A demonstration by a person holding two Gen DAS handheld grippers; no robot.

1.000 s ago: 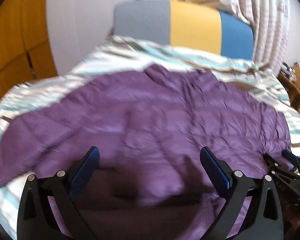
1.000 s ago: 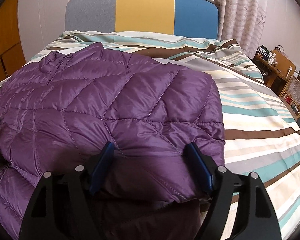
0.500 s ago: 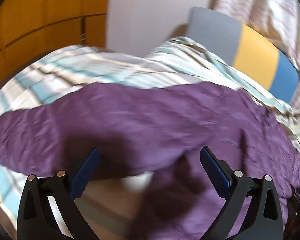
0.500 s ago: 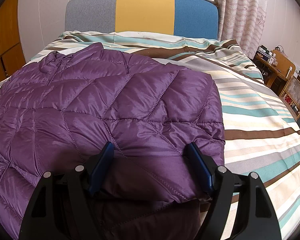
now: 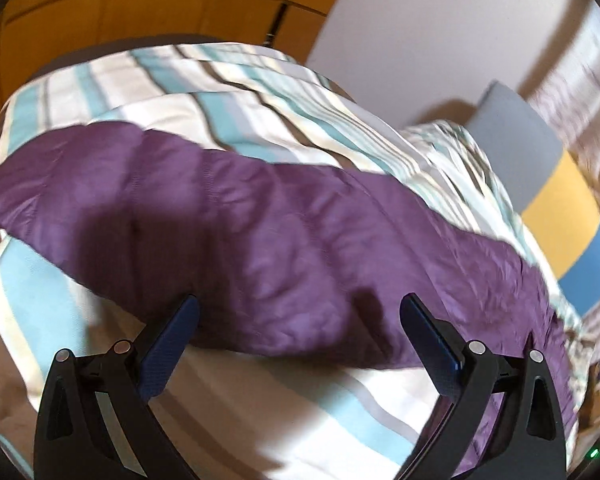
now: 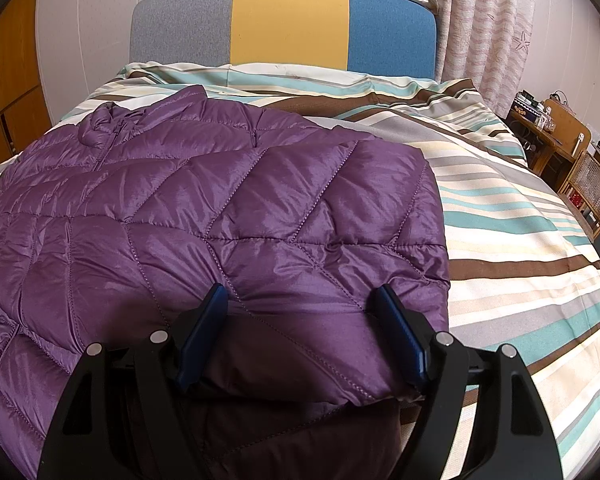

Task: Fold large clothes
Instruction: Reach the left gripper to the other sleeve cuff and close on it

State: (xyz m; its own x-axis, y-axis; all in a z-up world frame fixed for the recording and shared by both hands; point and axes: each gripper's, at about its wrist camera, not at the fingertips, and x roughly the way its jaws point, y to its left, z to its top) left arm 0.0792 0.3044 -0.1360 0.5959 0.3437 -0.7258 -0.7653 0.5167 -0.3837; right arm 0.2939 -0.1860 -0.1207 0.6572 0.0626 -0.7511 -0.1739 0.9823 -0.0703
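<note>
purple jacket (image 6: 204, 216) flat on striped bed (image 6: 520, 248), collar toward headboard (image 6: 284, 24), hem toward me; long axis runs head to foot of bed. my right gripper (image 6: 300, 304) wide, jaws astride folded hem edge, fabric between, cannot tell if pads press. my left gripper (image 5: 298, 314) wide, empty, above sleeve (image 5: 172, 208) stretching sideways across bed. left view blurred.

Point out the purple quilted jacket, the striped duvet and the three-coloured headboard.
purple quilted jacket (image 6: 236, 208), right wrist view, folded top panel.
striped duvet (image 6: 512, 240), right wrist view, bare right side.
three-coloured headboard (image 6: 288, 20), right wrist view, yellow middle section.
</note>
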